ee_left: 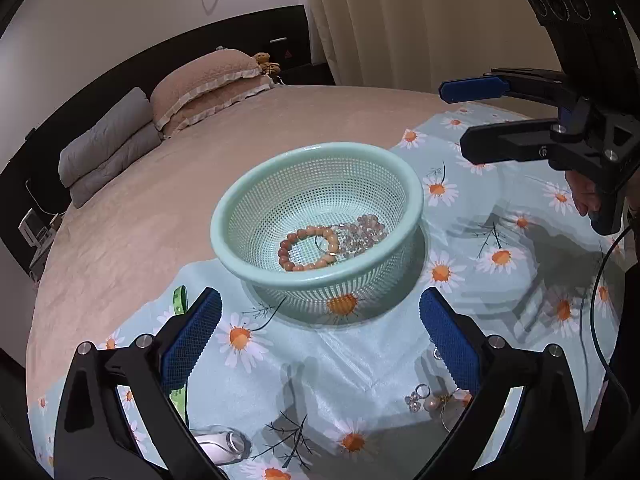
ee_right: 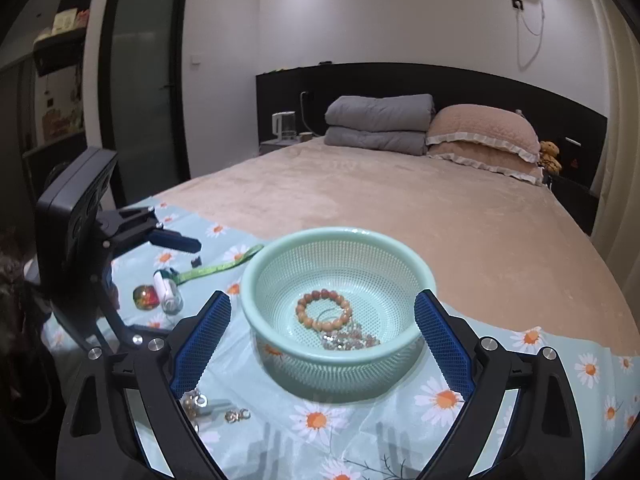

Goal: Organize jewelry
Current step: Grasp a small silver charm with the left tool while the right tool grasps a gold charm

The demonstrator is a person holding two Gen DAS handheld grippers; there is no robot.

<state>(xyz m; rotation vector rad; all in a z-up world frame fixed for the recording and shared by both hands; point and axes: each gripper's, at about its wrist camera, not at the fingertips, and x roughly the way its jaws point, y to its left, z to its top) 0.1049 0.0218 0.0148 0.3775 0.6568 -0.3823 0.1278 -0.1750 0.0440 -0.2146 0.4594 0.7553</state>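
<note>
A mint green mesh basket (ee_left: pixel 256 208) (ee_right: pixel 288 264) stands on a daisy-print cloth (ee_left: pixel 360 364) on the bed. It holds an orange bead bracelet (ee_left: pixel 310 250) (ee_right: pixel 324 309) and a clear crystal bracelet (ee_left: pixel 362 234) (ee_right: pixel 350 340). Small earrings and a ring (ee_left: pixel 434 398) (ee_right: pixel 218 408) lie loose on the cloth near me. My left gripper (ee_left: pixel 320 332) is open and empty, just short of the basket. My right gripper (ee_right: pixel 322 340) is open and empty, its fingers either side of the basket; it also shows in the left wrist view (ee_left: pixel 468 120).
A green strap (ee_right: pixel 224 266) (ee_left: pixel 180 300), a small white bottle (ee_right: pixel 166 290) (ee_left: pixel 222 446) and a red-green trinket (ee_right: pixel 146 298) lie on the cloth's left part. Pillows (ee_right: pixel 480 136) and a folded grey quilt (ee_right: pixel 378 124) sit at the bed's head.
</note>
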